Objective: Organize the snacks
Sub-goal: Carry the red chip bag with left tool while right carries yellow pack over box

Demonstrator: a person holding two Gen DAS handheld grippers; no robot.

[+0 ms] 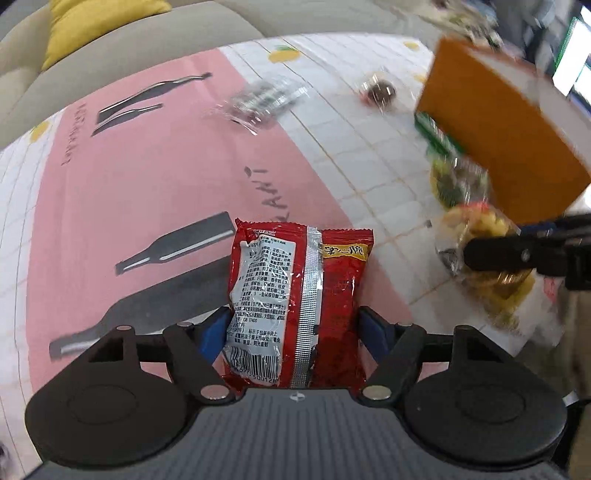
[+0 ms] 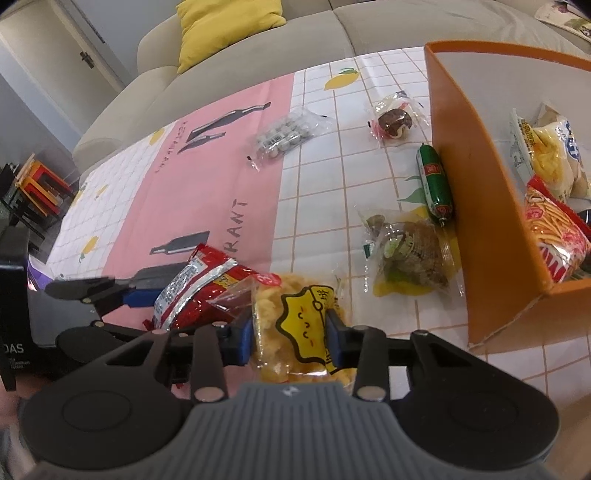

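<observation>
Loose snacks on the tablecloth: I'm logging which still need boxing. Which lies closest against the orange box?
The green sausage stick: it lies along the orange box wall. The brown-filled yellow packet sits further out.

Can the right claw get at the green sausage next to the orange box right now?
Probably not yet: the right claw is shut on the yellow snack bag. The path to the green sausage looks open, apart from the brown snack pack.

Grey sofa (image 2: 258, 48), yellow cushion (image 2: 221, 26) behind.
</observation>
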